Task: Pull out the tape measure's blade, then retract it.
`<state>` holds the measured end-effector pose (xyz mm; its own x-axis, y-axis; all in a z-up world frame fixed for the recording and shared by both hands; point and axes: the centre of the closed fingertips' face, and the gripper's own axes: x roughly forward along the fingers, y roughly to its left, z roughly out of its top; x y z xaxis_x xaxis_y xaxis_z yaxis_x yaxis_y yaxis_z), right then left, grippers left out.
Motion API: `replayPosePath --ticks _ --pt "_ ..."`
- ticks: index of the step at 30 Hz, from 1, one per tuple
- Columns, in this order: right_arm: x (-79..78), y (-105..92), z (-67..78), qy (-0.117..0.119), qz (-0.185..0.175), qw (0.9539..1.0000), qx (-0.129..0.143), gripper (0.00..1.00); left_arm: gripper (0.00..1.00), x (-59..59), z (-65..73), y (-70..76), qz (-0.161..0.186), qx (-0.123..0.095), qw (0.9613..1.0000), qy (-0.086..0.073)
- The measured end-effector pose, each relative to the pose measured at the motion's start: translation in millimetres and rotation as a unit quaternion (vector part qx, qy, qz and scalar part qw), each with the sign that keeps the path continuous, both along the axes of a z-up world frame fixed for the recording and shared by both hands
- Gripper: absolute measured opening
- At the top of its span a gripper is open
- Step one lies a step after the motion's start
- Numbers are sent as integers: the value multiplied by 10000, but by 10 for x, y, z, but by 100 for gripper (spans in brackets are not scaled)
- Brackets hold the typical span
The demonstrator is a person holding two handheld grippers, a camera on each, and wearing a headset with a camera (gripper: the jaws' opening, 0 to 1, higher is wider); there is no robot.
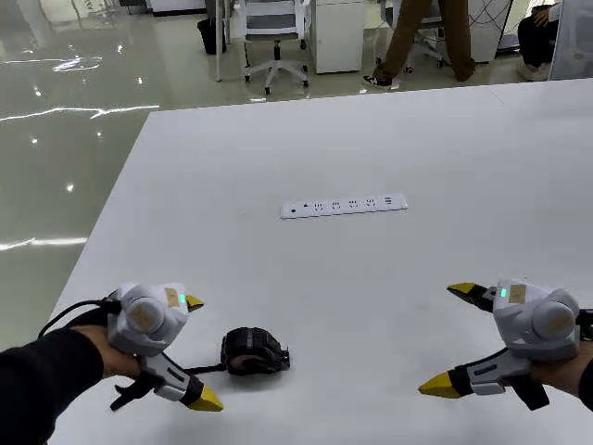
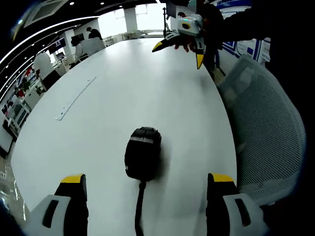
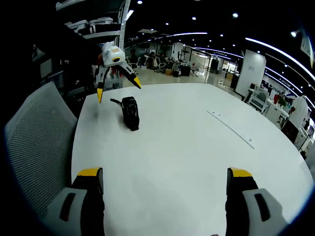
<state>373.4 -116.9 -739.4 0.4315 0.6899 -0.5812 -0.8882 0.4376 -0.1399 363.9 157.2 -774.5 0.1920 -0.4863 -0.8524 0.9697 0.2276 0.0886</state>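
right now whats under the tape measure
The tape measure rests directly on the white table, nothing between them that shows. Its underside and the spot it covers are hidden.

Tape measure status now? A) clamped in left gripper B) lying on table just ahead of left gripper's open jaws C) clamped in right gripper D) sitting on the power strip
B: the tape measure lies on the table just ahead of the left gripper, whose jaws stand open and do not touch it. The right gripper is open and well apart from it.
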Motion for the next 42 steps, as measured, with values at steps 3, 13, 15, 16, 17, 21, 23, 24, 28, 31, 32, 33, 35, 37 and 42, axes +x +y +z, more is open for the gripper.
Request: replayPosePath --ticks 3,13,15,16,17,21,23,24,28,31,32,33,35,37,42 --pt "81 110 20 -51 82 9999 -34 100 99 39 -57 -103 -349 220 9991 81" --pt "58 532 -19 308 652 9974 -89 100 89 94 -95 -400 -742 360 9963 242" --pt "18 620 -84 493 782 9956 -149 96 83 61 -127 -410 -769 429 9955 352" --pt "7 671 -103 521 858 9948 -155 94 75 30 -145 -391 -747 519 9948 467" --pt "9 729 -139 567 888 9943 -178 94 67 10 -170 -379 -709 599 9941 564" --pt "11 911 -203 607 1010 9928 -230 93 54 43 -249 -390 -686 748 9936 495" --pt "-29 997 -228 604 1248 9900 -274 87 48 75 -237 -397 -639 763 9938 506" --pt "-34 1027 -232 576 1296 9894 -324 85 44 95 -227 -395 -644 761 9940 453" --pt "-35 1162 -269 638 1449 9864 -448 84 39 150 -220 -431 -620 705 9948 388" --pt "-18 1284 -256 671 1502 9853 -450 82 33 158 -201 -495 -611 645 9952 406" --pt "-16 1344 -240 702 1530 9848 -426 81 30 145 -201 -504 -631 654 9949 427" --pt "-14 1381 -231 708 1562 9843 -423 80 30 147 -211 -499 -657 682 9947 411" --pt "-1 1458 -213 671 1643 9832 -432 79 30 146 -215 -491 -700 693 9943 412" --pt "9 1523 -206 714 1660 9827 -416 77 30 148 -216 -486 -622 649 9949 467" --pt "7 1594 -274 801 1676 9815 -456 71 30 135 -228 -483 -773 664 9939 421"
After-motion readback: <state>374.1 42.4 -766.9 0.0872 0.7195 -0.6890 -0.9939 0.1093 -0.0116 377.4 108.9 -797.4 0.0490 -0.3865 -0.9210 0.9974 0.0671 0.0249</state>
